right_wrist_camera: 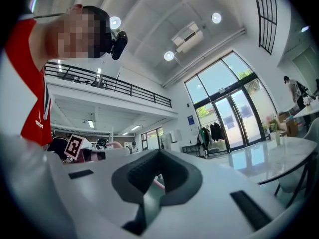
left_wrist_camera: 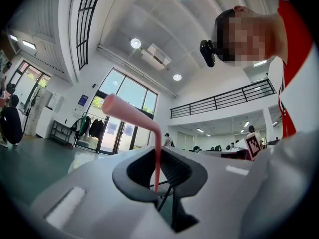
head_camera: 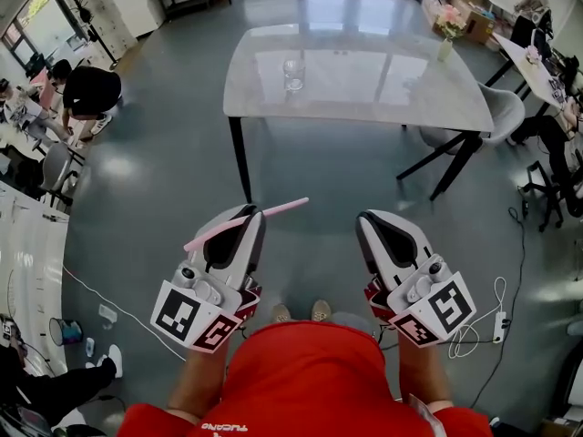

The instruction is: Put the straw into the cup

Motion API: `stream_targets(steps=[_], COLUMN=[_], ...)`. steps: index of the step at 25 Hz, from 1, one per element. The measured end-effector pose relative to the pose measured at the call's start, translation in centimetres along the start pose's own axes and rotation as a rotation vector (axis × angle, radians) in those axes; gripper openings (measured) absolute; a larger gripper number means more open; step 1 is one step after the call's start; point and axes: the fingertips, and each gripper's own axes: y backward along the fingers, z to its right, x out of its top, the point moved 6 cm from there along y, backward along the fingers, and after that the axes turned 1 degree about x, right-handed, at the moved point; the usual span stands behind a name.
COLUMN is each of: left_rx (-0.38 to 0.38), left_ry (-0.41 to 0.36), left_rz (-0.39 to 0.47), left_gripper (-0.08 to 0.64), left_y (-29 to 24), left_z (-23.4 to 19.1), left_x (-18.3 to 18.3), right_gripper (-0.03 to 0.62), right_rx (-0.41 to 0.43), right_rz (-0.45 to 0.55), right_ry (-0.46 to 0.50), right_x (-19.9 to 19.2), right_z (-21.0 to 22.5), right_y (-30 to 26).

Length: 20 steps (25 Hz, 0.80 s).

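A pink bendy straw [head_camera: 284, 208] is held crosswise at the tips of my left gripper [head_camera: 248, 218], its long end sticking out to the right. In the left gripper view the straw [left_wrist_camera: 133, 113] rises between the black pads and bends up to the left, with the left gripper [left_wrist_camera: 158, 153] shut on it. My right gripper [head_camera: 371, 222] is level with it, an arm's width to the right, holding nothing. Its jaws [right_wrist_camera: 159, 156] look closed. A clear glass cup [head_camera: 292, 74] stands far ahead on the left part of a grey table [head_camera: 383, 98].
Grey floor lies between me and the table. A vase of flowers [head_camera: 447, 27] stands at the table's far right, with a chair [head_camera: 504, 115] beside it. People sit at desks on the far left and right. A white cable and power strip [head_camera: 498, 324] lie on the floor.
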Motion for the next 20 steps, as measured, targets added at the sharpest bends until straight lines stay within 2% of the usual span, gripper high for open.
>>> stream_targets(steps=[10, 20], left_rx=[0.039, 0.080], left_ry=[-0.015, -0.036], left_rz=[-0.010, -0.020], left_gripper=[0.032, 0.032], left_y=[-3.5, -5.1], left_z=[1.7, 2.2], left_x=[-0.8, -1.1], right_gripper=[0.002, 0.002], right_rx=[0.046, 0.083], right_rz=[-0.012, -0.033], right_ry=[0.022, 0.031], right_x=[0.5, 0.1], right_z=[4.0, 6.1], right_y=[0.7, 0.5])
